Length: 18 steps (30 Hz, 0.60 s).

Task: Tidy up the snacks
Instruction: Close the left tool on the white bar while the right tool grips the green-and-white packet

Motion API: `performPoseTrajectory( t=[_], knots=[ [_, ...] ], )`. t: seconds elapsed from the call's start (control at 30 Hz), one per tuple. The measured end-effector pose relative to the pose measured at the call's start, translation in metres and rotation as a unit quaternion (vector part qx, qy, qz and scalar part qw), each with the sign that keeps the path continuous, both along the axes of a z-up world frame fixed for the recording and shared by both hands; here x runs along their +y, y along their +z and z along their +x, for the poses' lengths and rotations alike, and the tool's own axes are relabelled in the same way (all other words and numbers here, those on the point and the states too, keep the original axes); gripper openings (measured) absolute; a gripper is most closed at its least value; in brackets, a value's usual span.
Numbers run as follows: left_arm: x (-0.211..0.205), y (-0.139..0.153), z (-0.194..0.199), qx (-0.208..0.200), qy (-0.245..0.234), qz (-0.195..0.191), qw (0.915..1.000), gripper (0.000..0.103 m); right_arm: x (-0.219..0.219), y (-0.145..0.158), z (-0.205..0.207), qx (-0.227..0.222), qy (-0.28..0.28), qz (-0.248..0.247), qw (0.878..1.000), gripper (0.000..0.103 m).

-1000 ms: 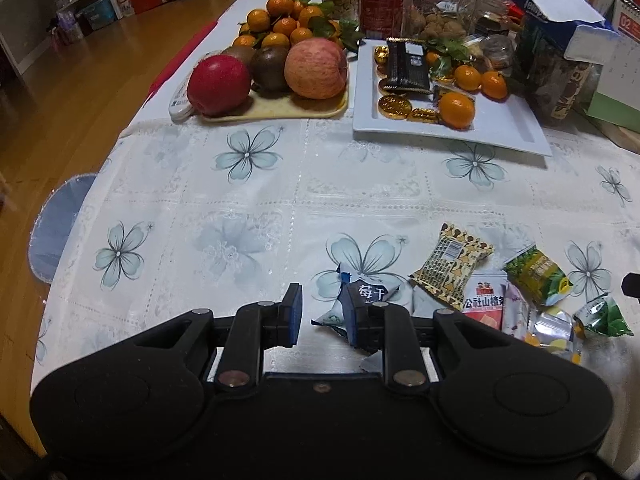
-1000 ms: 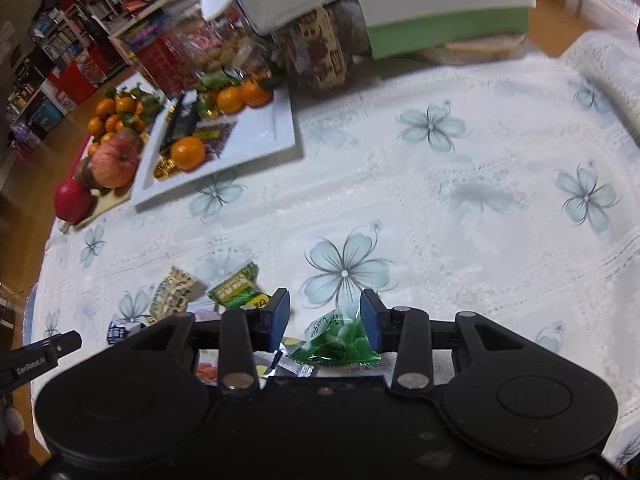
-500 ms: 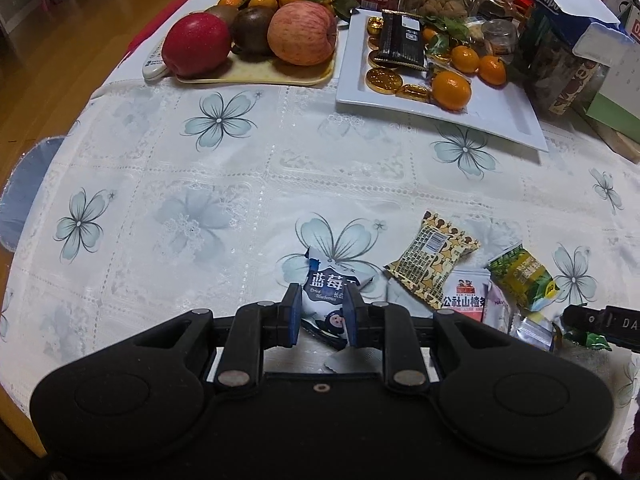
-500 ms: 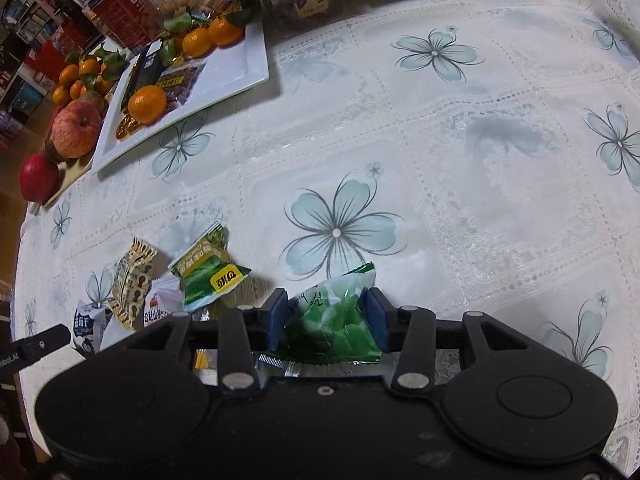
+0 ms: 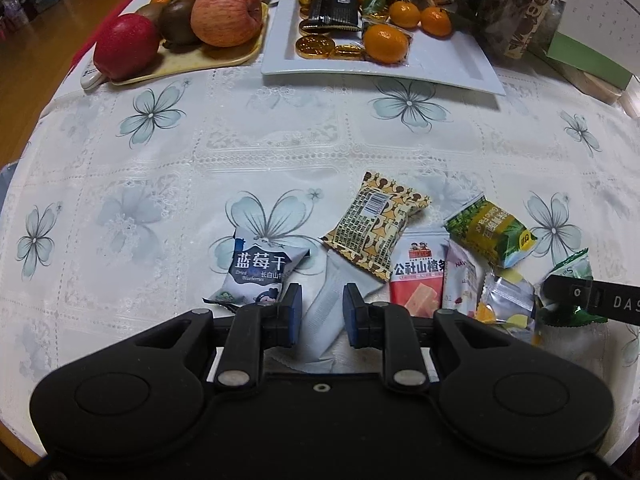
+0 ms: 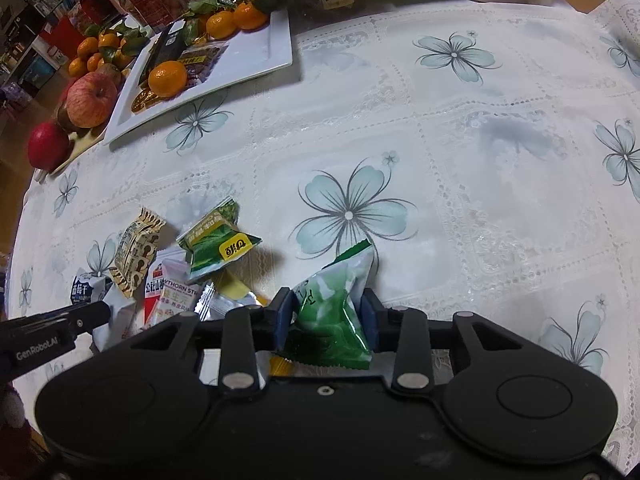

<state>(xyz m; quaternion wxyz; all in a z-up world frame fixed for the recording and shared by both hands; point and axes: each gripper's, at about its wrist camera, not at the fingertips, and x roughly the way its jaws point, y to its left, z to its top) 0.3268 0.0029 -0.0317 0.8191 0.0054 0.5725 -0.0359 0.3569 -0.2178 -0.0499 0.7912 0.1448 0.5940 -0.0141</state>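
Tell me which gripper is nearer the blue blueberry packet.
Left. The left gripper straddles a white packet right beside the blueberry packet; the right gripper, closed on a green packet, sits across the pile.

The surface [image 5: 280,136] is white with pale blue flowers. One snack packet [image 6: 332,312] is green, another packet [image 5: 376,224] yellow with a brown pattern. The apple [image 5: 126,46] is red.
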Motion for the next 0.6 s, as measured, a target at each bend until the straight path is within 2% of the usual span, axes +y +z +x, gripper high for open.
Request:
performPoseTrajectory(
  t=[0.3, 0.4, 0.6],
  knots=[
    [-0.005, 0.003, 0.001, -0.004, -0.008, -0.008, 0.9999, 0.032, -0.007, 0.009, 0.001, 0.001, -0.015, 0.020, 1.000, 0.037],
    [-0.009, 0.001, 0.000, -0.008, -0.019, 0.006, 0.9998, 0.032, -0.008, 0.011, 0.000, 0.002, -0.017, 0.026, 1.000, 0.037],
    [-0.014, -0.003, -0.003, -0.012, -0.033, 0.020, 0.9992, 0.041, -0.008, 0.012, -0.002, 0.003, -0.016, 0.026, 1.000, 0.037]
  ],
)
